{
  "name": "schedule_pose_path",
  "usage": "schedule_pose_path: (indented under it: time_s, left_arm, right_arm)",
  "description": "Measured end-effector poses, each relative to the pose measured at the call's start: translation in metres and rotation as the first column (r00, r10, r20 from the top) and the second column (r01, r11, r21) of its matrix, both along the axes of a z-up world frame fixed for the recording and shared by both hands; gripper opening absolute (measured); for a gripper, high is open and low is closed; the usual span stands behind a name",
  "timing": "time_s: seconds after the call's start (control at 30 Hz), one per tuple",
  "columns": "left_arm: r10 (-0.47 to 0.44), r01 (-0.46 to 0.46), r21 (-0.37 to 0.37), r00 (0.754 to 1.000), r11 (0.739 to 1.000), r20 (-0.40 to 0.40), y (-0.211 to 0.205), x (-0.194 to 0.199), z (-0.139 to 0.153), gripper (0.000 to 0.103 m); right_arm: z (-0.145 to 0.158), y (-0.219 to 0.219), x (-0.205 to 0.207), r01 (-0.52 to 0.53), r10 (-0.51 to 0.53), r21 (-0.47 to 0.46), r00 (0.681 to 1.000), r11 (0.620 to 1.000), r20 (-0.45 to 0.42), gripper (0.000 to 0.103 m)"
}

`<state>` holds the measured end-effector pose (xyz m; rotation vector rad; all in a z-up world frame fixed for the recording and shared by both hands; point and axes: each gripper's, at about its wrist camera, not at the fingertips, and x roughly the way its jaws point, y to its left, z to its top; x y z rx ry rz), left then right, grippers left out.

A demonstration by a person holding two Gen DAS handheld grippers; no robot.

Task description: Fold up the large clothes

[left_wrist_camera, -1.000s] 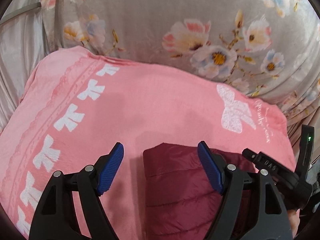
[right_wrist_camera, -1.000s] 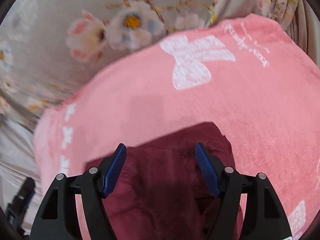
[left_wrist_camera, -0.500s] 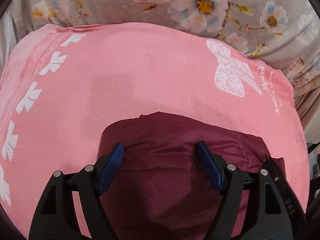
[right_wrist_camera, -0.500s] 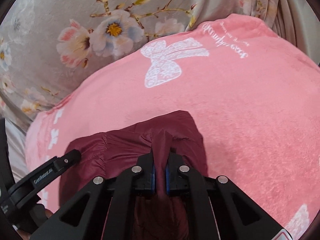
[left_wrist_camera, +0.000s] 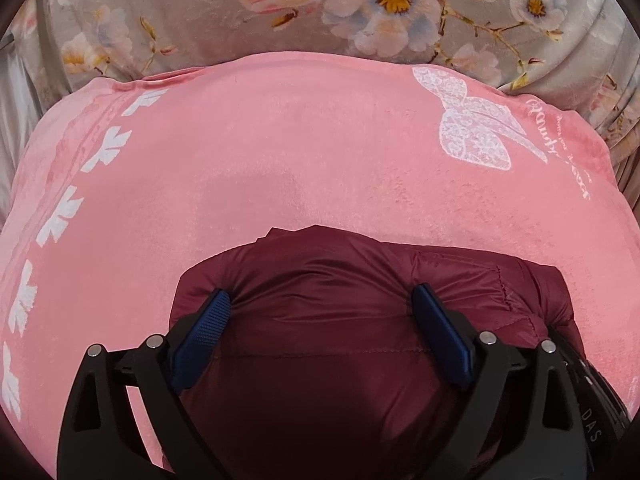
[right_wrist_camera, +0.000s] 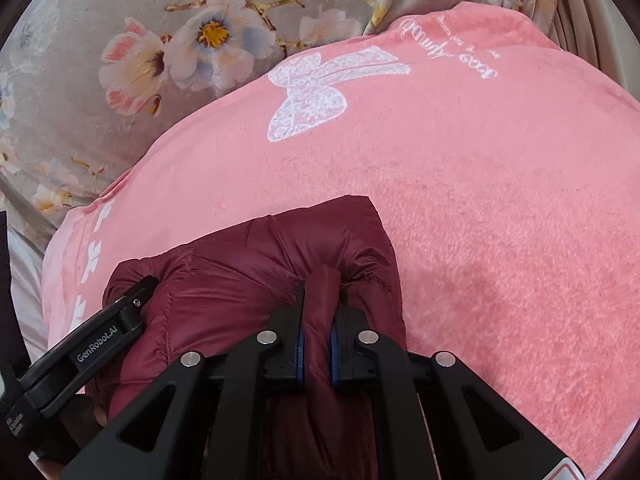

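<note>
A dark red quilted jacket (left_wrist_camera: 320, 320) lies bunched on a pink blanket (left_wrist_camera: 280, 160). My left gripper (left_wrist_camera: 320, 304) is open, its blue fingers pressed into the jacket on either side of a puffy bulge. My right gripper (right_wrist_camera: 318, 308) is shut on a pinched fold of the jacket (right_wrist_camera: 240, 280) near its right corner. The left gripper also shows at the lower left of the right wrist view (right_wrist_camera: 100, 340), resting on the jacket. The jacket's lower part is hidden under both grippers.
The pink blanket (right_wrist_camera: 480, 200) has a white butterfly print (right_wrist_camera: 316, 88) and a row of white bows (left_wrist_camera: 60, 216) along its left side. A grey floral bedsheet (left_wrist_camera: 360, 8) lies beyond it.
My right gripper closed on a fold of the jacket. Both grippers moved forward over the jacket, which now bulges between the left fingers.
</note>
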<state>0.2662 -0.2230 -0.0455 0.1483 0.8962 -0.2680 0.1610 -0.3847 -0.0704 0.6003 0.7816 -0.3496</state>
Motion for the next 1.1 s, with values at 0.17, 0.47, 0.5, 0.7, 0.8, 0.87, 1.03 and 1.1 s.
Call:
schedule_pose_path:
  time_s: [0.17, 0.47, 0.5, 0.7, 0.8, 0.87, 1.03, 1.1]
  left_arm:
    - [0.006, -0.007, 0.024, 0.999, 1.000, 0.045, -0.005, -0.004, -0.006, 0.093]
    - [0.012, -0.015, 0.031, 0.996, 0.999, 0.093, -0.009, -0.007, -0.012, 0.094]
    - [0.013, -0.016, 0.032, 0.995, 0.999, 0.096, -0.009, -0.007, -0.012, 0.094]
    - [0.018, -0.022, 0.038, 0.994, 0.999, 0.112, -0.011, -0.008, -0.014, 0.095]
    - [0.018, -0.022, 0.035, 0.993, 0.999, 0.117, -0.011, -0.008, -0.015, 0.095]
    - [0.018, -0.022, 0.037, 0.993, 0.999, 0.117, -0.011, -0.008, -0.015, 0.095]
    - [0.014, -0.021, 0.058, 0.993, 0.998, 0.114, -0.012, -0.006, -0.017, 0.096]
    - [0.013, -0.020, 0.064, 0.994, 0.998, 0.111, -0.014, -0.005, -0.018, 0.096]
  right_arm:
    - [-0.004, 0.003, 0.000, -0.001, 0.001, -0.011, 1.000, 1.000, 0.009, 0.005]
    - [-0.006, 0.006, -0.002, 0.006, -0.006, -0.014, 1.000, 1.000, 0.021, 0.005]
    - [-0.006, 0.006, -0.002, 0.007, -0.007, -0.014, 1.000, 1.000, 0.022, 0.005]
    - [-0.007, 0.005, -0.001, 0.006, -0.005, -0.015, 1.000, 1.000, 0.019, 0.005]
    - [-0.007, 0.006, -0.001, 0.008, -0.008, -0.023, 1.000, 1.000, 0.016, 0.005]
    - [-0.007, 0.007, 0.001, 0.010, -0.009, -0.035, 1.000, 0.999, 0.012, 0.005]
    - [-0.008, 0.007, 0.004, 0.011, -0.011, -0.050, 1.000, 0.999, 0.003, 0.005]
    - [-0.009, 0.007, 0.005, 0.009, -0.009, -0.046, 1.000, 0.999, -0.001, 0.005]
